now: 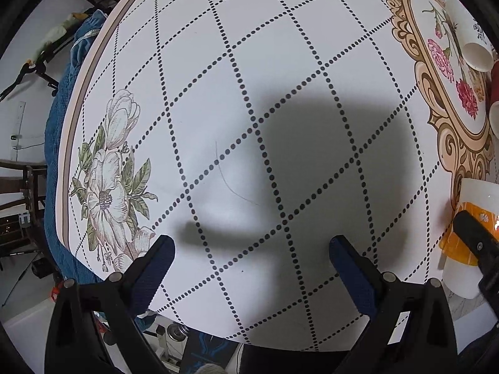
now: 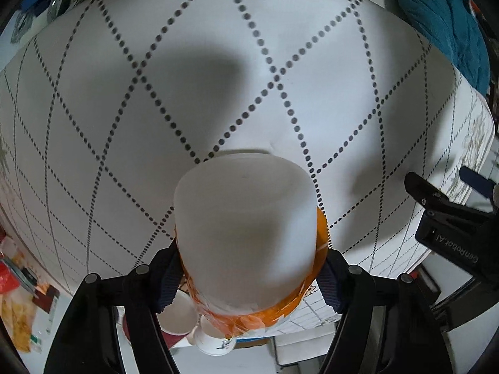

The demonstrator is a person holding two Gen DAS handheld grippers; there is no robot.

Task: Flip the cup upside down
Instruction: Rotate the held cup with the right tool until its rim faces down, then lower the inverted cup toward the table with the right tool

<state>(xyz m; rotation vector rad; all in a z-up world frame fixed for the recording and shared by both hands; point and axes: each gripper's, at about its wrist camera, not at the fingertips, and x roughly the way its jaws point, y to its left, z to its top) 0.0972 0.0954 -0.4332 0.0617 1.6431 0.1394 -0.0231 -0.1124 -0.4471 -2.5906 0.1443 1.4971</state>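
Note:
A white paper cup with an orange band (image 2: 246,227) is clamped between the blue pads (image 2: 170,280) of my right gripper (image 2: 249,277). It is held above the white dotted tablecloth (image 2: 156,109), one flat end pointing away from the camera. The cup also shows at the right edge of the left wrist view (image 1: 467,233), with the right gripper's black finger on it. My left gripper (image 1: 251,258) is open and empty, low over the tablecloth (image 1: 249,93) near its front edge.
Other paper cups (image 1: 475,53) lie at the far right on a floral centre panel (image 1: 443,62). A red cup (image 1: 494,81) is beside them. More cups (image 2: 215,339) show below the held one. A blue quilted cover (image 1: 59,155) hangs at the table's left.

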